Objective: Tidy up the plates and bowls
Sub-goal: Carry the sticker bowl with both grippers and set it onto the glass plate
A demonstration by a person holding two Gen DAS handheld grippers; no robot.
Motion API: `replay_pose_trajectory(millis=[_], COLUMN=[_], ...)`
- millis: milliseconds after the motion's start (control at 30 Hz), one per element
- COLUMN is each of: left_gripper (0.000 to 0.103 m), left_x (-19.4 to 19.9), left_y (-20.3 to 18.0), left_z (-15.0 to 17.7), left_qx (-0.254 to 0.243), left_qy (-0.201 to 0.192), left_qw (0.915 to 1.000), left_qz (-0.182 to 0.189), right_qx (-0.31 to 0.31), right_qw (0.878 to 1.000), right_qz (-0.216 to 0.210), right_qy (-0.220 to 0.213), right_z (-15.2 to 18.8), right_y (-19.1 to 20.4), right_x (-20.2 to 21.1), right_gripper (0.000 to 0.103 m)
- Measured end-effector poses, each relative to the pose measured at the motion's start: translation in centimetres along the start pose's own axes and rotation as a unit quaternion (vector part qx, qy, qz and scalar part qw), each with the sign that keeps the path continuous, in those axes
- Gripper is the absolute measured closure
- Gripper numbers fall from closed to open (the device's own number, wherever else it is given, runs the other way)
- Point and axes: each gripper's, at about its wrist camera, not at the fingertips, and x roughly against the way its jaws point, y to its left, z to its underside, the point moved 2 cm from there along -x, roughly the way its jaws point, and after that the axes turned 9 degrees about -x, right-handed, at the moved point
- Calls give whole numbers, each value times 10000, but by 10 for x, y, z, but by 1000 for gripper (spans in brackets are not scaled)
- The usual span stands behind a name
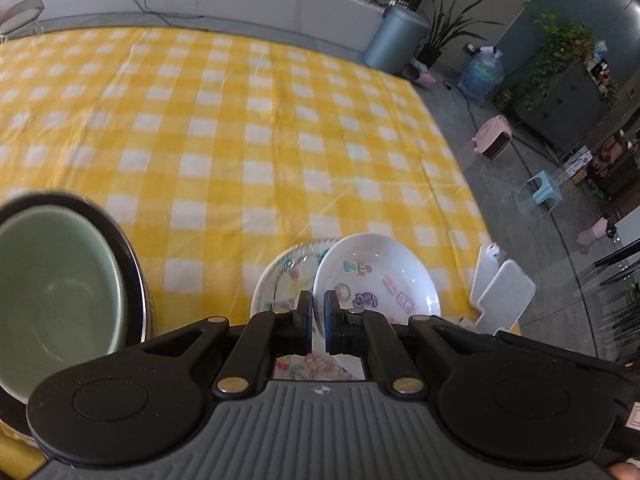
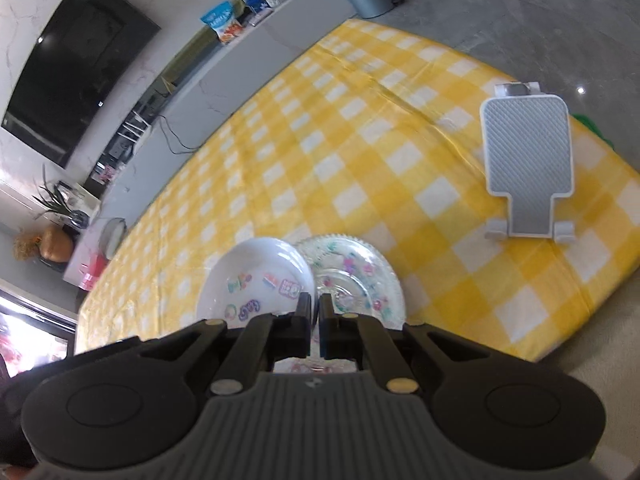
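left gripper (image 1: 318,306) is pinched down on the rim of the white sticker bowl (image 1: 376,276), which leans over the clear patterned plate (image 1: 280,280) at the near table edge. right gripper (image 2: 315,308) is clamped on that plate's rim (image 2: 352,276). green bowl (image 1: 52,292) sits in a dark-rimmed dish far left. lots of open yellow checked cloth (image 1: 240,120) ahead, white stand (image 2: 526,160) off right.
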Motion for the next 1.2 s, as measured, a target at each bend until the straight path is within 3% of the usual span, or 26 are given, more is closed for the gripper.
replay_pose_trajectory(millis=[233,467,1200], left_gripper=[98,98,98], left_x=[-11,-18,-36], left_y=[3,-1,1], left_z=[4,7,8], left_qx=[41,-95,-217], left_qy=[77,98,349], left_qw=[9999,9998,9987], left_qz=[-54,-149,-303], right_qx=[327,54,42], right_qw=[9980,9983,9955], right_qz=[531,539,844], right_qy=[103,215,433], right_z=[6,3,2], right_y=[1,-7,-5], right_x=[-16,-21,-37], right_gripper=[102,102,102])
